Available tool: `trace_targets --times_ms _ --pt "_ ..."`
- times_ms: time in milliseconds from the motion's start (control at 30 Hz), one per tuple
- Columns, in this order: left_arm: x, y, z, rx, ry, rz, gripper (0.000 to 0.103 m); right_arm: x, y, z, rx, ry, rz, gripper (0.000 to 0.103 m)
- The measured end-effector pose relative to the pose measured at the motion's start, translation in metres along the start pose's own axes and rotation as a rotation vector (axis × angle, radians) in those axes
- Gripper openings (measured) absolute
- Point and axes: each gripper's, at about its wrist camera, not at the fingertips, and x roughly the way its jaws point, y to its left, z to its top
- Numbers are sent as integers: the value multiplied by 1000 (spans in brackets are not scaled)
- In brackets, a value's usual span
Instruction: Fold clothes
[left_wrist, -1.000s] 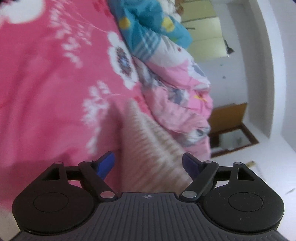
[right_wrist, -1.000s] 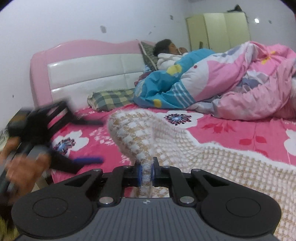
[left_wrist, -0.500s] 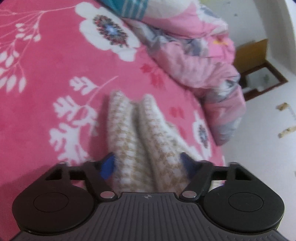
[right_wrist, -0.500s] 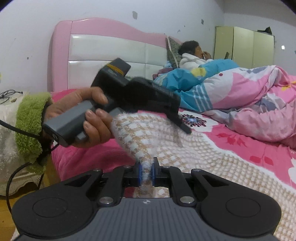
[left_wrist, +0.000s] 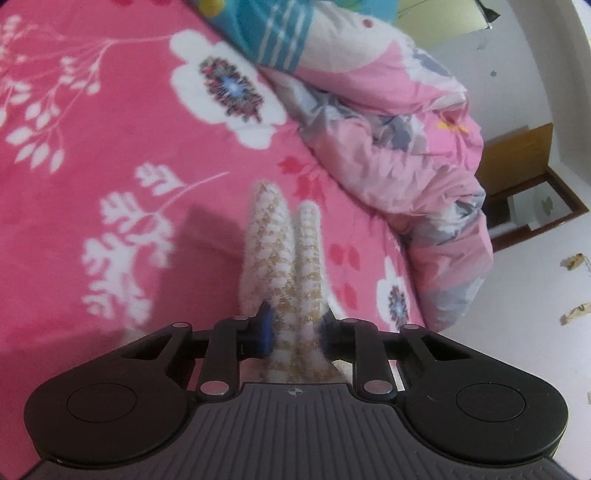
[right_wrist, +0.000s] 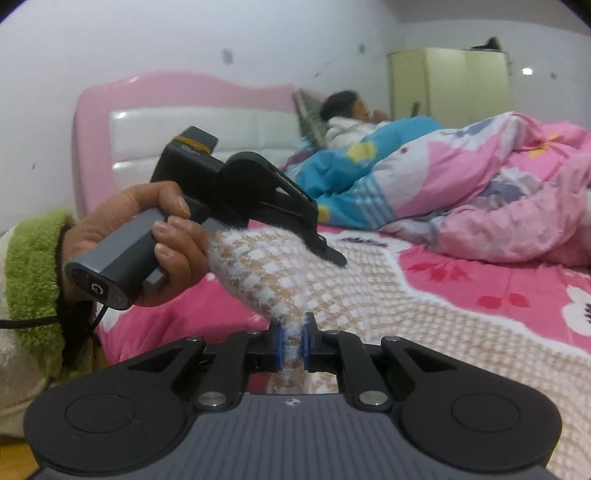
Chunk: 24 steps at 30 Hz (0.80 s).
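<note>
On a pink floral bed, both the left gripper and right gripper pinch bunched edges of a fuzzy checked sweater, which trails away ahead of their fingers.

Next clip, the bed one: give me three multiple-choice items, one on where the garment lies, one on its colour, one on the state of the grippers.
1. Where does the fuzzy knit garment lie?
A. on the pink floral bedsheet
B. on the floor
C. on the pale wardrobe

2. What colours is the garment?
A. blue and black
B. tan and white checked
C. plain green

3. What are the grippers doing?
A. both open
B. only the right gripper grips
C. both grip the garment

Answers:
1 A, it spreads over the sheet.
2 B, the checks show in both views.
3 C, the left gripper also has fabric pressed between its fingers.
</note>
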Motion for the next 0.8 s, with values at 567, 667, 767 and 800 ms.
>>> trace_targets --times_ms 567,667,767,800 --pt "25 -183 -103 317 -66 58 18 -125 -96 -29 317 -229 -60 10" --pt "42 -205 -124 376 -39 62 18 -146 -112 -41 372 -263 -88 10" --pt "60 -227 -144 435 -12 67 18 -161 -126 -54 430 -273 -121 10" --pt "67 -233 -151 452 1 66 18 -165 -130 -59 450 -274 -133 10"
